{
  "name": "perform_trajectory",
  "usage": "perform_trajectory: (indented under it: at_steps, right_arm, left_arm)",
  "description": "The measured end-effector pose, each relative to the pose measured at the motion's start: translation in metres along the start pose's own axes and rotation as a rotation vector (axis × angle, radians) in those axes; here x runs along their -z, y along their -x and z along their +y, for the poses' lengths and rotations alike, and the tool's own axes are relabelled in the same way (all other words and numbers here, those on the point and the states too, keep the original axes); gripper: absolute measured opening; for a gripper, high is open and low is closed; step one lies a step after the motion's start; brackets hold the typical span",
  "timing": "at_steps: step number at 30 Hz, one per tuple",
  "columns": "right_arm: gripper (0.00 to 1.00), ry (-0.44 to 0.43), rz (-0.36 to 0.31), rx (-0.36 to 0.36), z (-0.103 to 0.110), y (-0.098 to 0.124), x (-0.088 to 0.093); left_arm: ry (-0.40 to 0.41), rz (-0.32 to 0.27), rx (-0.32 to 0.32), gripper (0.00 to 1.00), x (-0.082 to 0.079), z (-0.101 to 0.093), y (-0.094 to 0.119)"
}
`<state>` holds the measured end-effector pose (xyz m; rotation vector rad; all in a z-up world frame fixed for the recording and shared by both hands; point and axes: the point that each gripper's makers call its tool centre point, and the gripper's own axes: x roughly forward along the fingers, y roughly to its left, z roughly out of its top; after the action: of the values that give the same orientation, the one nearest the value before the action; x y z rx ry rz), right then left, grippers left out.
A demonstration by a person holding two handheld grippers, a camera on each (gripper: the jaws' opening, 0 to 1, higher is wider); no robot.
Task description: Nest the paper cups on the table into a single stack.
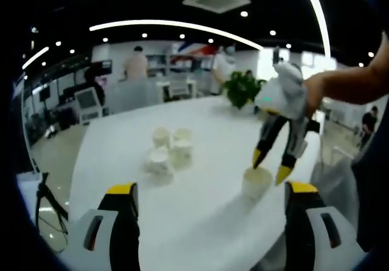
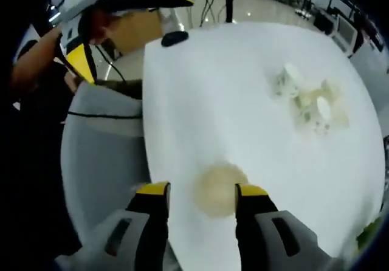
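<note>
A lone paper cup (image 1: 256,183) (image 2: 217,190) stands upright near the edge of the white round table (image 1: 200,119) (image 2: 231,89). My right gripper (image 2: 202,190) (image 1: 270,166) is open just over it, a yellow-tipped jaw on either side of the rim. Several more paper cups (image 1: 169,150) (image 2: 307,98) sit clustered further in on the table, some upright and some mouth-down. My left gripper (image 1: 211,191) (image 2: 129,31) is open and holds nothing, low at the table's near edge and well short of the cluster.
A potted plant (image 1: 242,87) stands at the table's far side. A grey chair (image 2: 100,137) is pushed against the table edge. A small black object (image 2: 174,38) lies on the table. A tripod (image 1: 48,204) stands on the floor beside it. People stand in the office behind.
</note>
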<state>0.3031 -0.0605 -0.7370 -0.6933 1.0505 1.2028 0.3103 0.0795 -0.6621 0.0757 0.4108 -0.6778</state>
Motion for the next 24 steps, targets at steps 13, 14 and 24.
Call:
perform_trajectory:
  at_steps: [13,14,24]
  right_arm:
    - [0.57,-0.094,-0.379,0.177,-0.047,0.074,-0.024]
    - [0.57,-0.11,-0.392,0.195,-0.05,0.076,-0.022]
    - [0.62,-0.236,-0.624,0.362,-0.059,0.116,0.008]
  left_arm:
    - [-0.031,-0.053,-0.018,0.99,-0.016,0.026,-0.003]
    - [-0.026,-0.054,-0.013,0.99,-0.017,0.026,-0.003]
    - [-0.009,-0.094,0.061,0.99,-0.021,0.032,-0.009]
